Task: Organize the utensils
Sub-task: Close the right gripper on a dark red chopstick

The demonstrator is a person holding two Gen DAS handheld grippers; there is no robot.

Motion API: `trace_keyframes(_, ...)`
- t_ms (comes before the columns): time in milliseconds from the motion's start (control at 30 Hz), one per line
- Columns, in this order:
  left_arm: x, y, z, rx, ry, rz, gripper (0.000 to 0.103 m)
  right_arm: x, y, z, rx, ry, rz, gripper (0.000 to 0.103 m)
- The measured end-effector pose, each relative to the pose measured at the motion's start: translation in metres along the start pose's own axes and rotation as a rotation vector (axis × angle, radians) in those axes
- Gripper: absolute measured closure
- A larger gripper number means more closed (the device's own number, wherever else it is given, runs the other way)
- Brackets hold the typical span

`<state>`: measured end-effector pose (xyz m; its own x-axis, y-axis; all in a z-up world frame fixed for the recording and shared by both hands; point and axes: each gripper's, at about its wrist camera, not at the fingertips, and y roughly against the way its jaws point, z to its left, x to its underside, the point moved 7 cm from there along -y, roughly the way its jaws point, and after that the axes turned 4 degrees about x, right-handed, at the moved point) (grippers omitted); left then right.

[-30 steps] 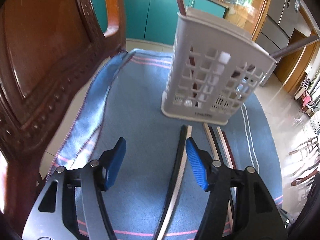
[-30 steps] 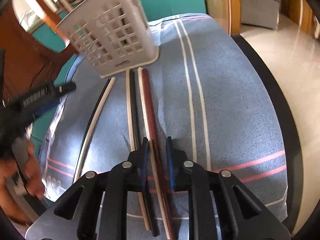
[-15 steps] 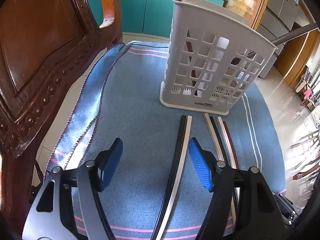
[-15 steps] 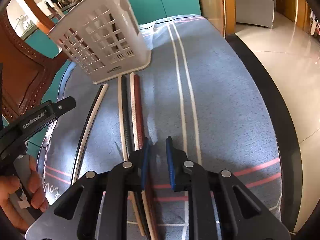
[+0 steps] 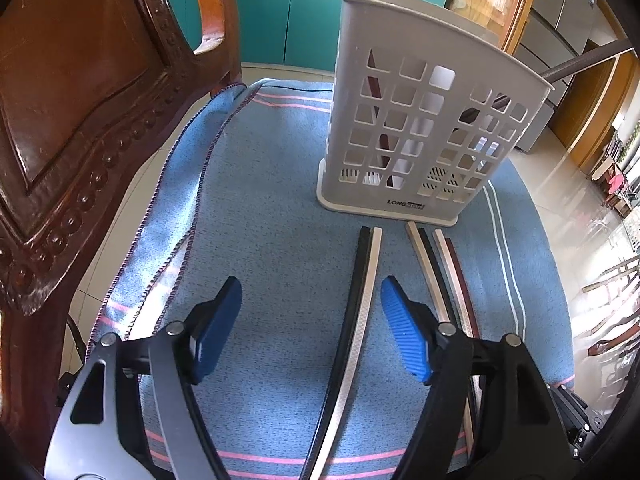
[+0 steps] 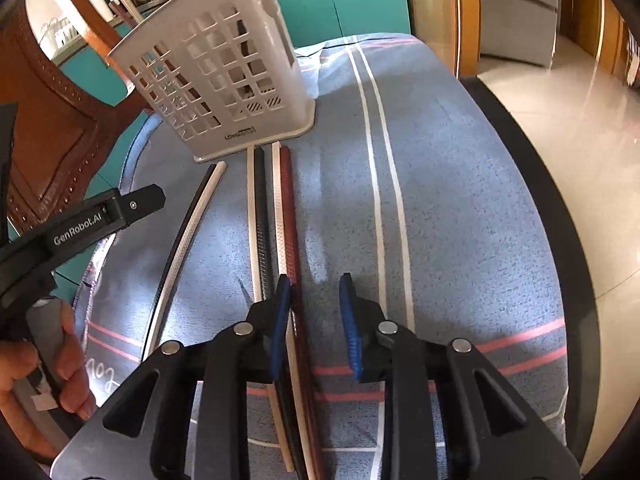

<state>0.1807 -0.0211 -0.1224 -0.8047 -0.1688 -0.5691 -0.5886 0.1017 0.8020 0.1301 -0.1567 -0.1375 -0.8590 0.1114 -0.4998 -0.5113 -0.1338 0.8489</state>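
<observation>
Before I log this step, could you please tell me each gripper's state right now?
Left gripper: jaws opening, nothing gripped; a black-and-white chopstick lies between them.
Right gripper: jaws opening, holding nothing.

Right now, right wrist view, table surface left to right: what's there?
Black-and-white chopstick pair → white-and-black pair → white-and-maroon pair → twin white stripes on the blue cloth → dark table edge.

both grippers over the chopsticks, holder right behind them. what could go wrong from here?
1. The chopsticks lie side by side, touching. The right gripper, its fingers opening, sits beside the dark red one, so closing could catch a neighbour too.
2. The left gripper is opening around the black and white pair; it may lift only one.
3. The white holder stands at the stick tips; a sliding stick could nudge it.
</observation>
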Motion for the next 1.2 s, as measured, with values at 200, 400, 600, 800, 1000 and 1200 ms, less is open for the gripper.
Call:
trace_keyframes(200,0.0,-0.001,0.003,-0.002,-0.001,0.006,0.03,-0.001,0.0,-0.001,0.024,0.018,-0.014,0.076)
trace_keyframes(400,-0.001,-0.003,0.005,-0.006,-0.006,0.013,0.028,-0.002,-0.001,-0.002,0.042,0.043,-0.019,0.075)
trace_keyframes(600,-0.001,-0.006,0.006,-0.005,-0.008,0.021,0.028,0.0,-0.003,0.006,0.055,0.099,-0.016,0.074)
trace_keyframes(800,-0.001,-0.007,0.006,-0.01,-0.007,0.023,0.028,0.0,-0.003,0.005,0.061,0.082,-0.023,0.08)
trace_keyframes(1000,0.0,-0.009,0.004,-0.013,-0.008,0.031,0.028,0.0,-0.003,0.005,0.03,0.057,-0.018,0.09)
trace_keyframes(1200,-0.001,-0.01,0.005,-0.018,-0.008,0.034,0.027,-0.005,0.004,-0.004,-0.01,-0.028,-0.055,0.095)
